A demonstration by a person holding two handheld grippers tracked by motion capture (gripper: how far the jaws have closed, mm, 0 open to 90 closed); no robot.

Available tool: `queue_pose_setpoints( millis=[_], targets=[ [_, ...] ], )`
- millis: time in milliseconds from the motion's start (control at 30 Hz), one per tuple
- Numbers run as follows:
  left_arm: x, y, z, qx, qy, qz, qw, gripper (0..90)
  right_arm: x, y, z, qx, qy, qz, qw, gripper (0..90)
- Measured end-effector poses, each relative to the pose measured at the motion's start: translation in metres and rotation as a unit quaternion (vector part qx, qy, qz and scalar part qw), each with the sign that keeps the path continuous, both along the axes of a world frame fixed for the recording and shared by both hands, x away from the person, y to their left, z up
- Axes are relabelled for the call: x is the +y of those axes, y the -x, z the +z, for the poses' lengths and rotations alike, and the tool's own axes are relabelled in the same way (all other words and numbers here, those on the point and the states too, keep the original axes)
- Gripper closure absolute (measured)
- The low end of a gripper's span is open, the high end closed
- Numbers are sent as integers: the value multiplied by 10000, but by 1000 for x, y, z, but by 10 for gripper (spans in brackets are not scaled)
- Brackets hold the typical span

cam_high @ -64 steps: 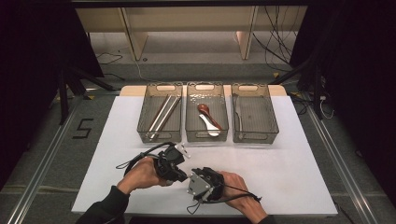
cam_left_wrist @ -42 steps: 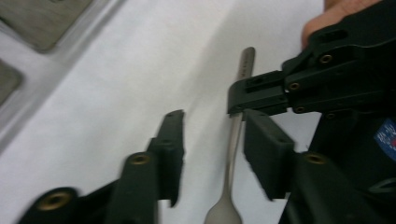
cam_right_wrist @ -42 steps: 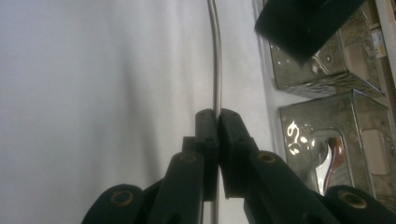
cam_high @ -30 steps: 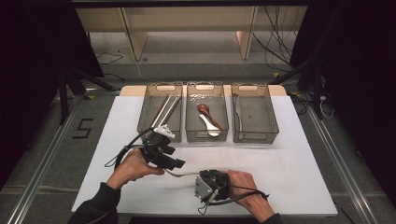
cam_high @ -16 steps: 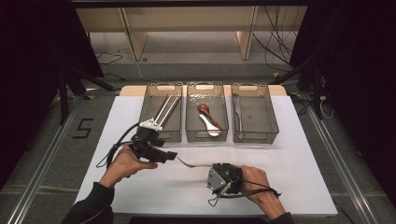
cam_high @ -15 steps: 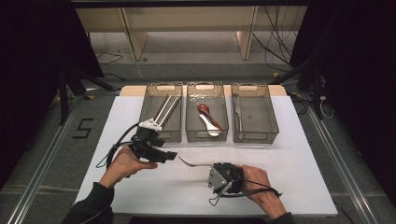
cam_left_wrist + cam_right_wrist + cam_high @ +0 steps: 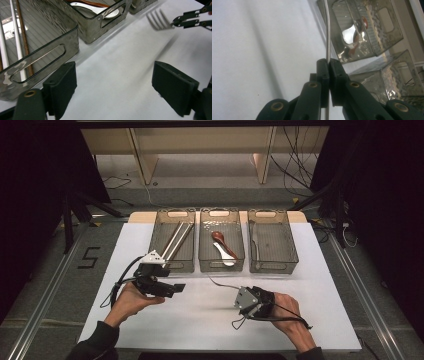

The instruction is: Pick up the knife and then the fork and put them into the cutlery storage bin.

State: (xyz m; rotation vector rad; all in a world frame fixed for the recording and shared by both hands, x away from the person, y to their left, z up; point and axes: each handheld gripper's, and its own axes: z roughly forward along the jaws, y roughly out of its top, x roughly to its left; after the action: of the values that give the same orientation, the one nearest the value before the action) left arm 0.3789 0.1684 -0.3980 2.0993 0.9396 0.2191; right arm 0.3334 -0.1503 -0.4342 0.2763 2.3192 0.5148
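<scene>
Right tongs pinch the fork handle (tines forward); left tongs, just widened, hold nothing.

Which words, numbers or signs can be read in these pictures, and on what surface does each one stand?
"5": a dark digit marked on the grey floor, left of the white table.
The three clear bins and the fork carry no readable text, label or brand.
</scene>
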Motion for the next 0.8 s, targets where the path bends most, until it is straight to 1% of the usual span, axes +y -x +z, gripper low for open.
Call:
queue_pose_setpoints(
  millis=[167, 233, 333, 433, 467, 567, 600, 633, 700, 733, 800],
  targets=[
    [0, 5, -8, -35, 72, -1, 10000, 182, -8, -7, 7, 125, -245, -237, 9993, 877],
    [0, 7, -11, -85, 101, 9, 9999, 181, -11, -10, 9, 185, -376, -325, 9986, 877],
    [0, 9, -14, -138, 140, 14, 9998, 181, -16, -15, 13, 270, -565, -420, 9972, 877],
    [1, 12, -19, -164, 233, 57, 9996, 181, -20, -19, 17, 355, -733, -504, 9954, 877],
    [1, 12, -20, -166, 212, 49, 9996, 181, -21, -20, 19, 391, -795, -545, 9946, 877],
    [3, 15, -24, -235, 306, 39, 9992, 181, -26, -27, 23, 499, -1015, -684, 9912, 877],
    [3, 17, -26, -285, 342, 46, 9990, 181, -28, -30, 24, 525, -1082, -727, 9901, 877],
    [4, 18, -27, -286, 356, 53, 9989, 181, -29, -32, 26, 565, -1146, -796, 9886, 877],
    [4, 18, -30, -303, 339, 92, 9989, 174, -33, -37, 29, 642, -1308, -904, 9852, 877],
    [5, 19, -31, -343, 355, 117, 9987, 172, -34, -39, 31, 702, -1404, -965, 9829, 877],
    [7, 20, -33, -344, 388, 156, 9985, 172, -38, -43, 34, 775, -1552, -1070, 9790, 877]
  ],
)
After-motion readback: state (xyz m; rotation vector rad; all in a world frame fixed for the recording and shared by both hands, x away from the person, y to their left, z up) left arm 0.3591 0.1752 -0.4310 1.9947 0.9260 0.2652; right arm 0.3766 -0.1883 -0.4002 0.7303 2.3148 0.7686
